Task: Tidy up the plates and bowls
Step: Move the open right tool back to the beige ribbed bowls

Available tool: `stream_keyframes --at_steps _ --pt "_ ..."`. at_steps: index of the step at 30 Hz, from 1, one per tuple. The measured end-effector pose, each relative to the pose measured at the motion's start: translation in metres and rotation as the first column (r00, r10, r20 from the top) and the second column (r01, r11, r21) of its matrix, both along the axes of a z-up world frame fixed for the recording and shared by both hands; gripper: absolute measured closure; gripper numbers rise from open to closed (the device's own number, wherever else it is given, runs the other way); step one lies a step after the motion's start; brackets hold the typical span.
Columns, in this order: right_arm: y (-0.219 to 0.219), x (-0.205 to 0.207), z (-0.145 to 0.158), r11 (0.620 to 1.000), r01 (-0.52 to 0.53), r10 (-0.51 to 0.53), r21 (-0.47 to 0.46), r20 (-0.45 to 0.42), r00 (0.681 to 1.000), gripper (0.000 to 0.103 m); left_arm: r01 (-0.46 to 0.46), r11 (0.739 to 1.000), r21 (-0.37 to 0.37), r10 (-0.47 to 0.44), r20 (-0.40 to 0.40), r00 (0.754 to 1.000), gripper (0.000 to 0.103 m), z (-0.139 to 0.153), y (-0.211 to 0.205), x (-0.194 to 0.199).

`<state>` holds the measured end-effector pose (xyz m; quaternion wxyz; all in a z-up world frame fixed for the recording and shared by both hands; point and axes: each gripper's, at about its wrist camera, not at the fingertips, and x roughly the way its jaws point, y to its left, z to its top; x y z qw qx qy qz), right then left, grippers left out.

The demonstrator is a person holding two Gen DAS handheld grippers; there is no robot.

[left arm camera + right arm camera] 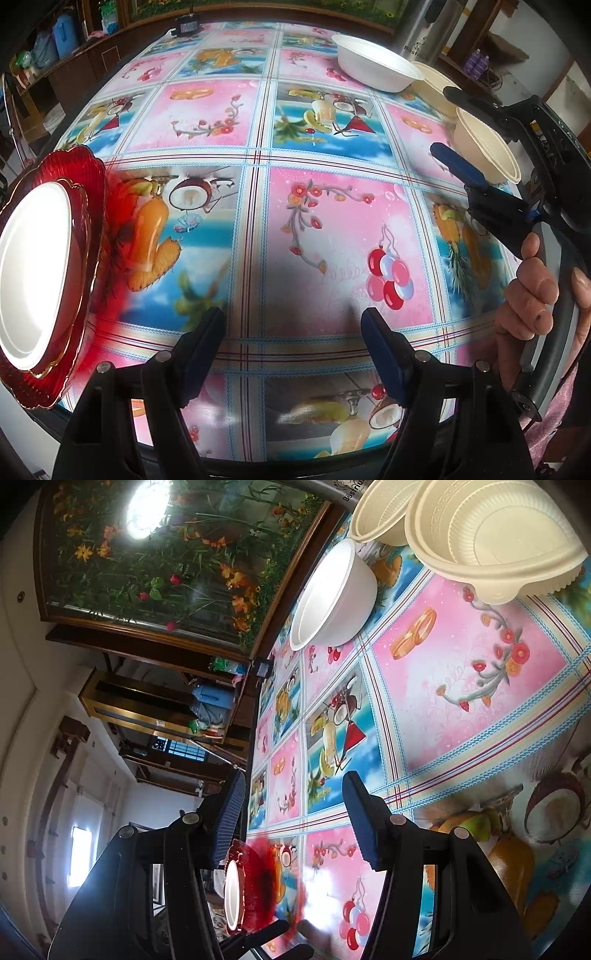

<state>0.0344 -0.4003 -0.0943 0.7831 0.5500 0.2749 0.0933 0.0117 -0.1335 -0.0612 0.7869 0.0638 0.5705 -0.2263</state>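
Observation:
A red scalloped plate with a white plate stacked on it lies at the table's left edge; the stack also shows in the right wrist view. A white bowl stands at the far right. Two cream bowls, one nearer and one farther, stand beside it. In the right wrist view the white bowl and nearer cream bowl lie ahead. My left gripper is open and empty above the tablecloth. My right gripper is open and empty, rolled sideways, and shows at the right of the left wrist view, close to the nearer cream bowl.
A glossy fruit-and-flower patterned tablecloth covers the table. A steel thermos stands behind the bowls. A small dark device sits at the far table edge. Wooden shelves with bottles line the left wall. A flower painting hangs behind.

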Motion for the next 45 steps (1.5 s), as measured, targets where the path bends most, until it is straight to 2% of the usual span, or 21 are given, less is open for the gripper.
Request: stream_keyframes --at_steps 34,39,43,45 --pt "0.006 0.000 -0.004 1.000 -0.005 0.005 -0.008 -0.019 1.000 0.047 0.010 1.000 0.002 -0.010 -0.010 1.000 0.023 -0.006 -0.003 0.002" --pt "-0.008 -0.009 0.007 0.998 0.020 -0.020 -0.059 0.010 1.000 0.047 0.029 1.000 0.004 -0.029 -0.032 0.999 0.023 -0.006 -0.015 0.008" --pt "-0.033 -0.019 0.022 0.991 0.049 -0.043 -0.126 0.049 0.998 0.047 0.072 0.997 -0.017 -0.073 -0.086 0.994 0.023 -0.003 -0.037 0.015" --pt "-0.052 -0.025 0.034 0.982 0.067 -0.054 -0.177 0.078 0.995 0.047 0.096 0.995 -0.023 -0.098 -0.086 0.991 0.023 0.003 -0.052 0.018"
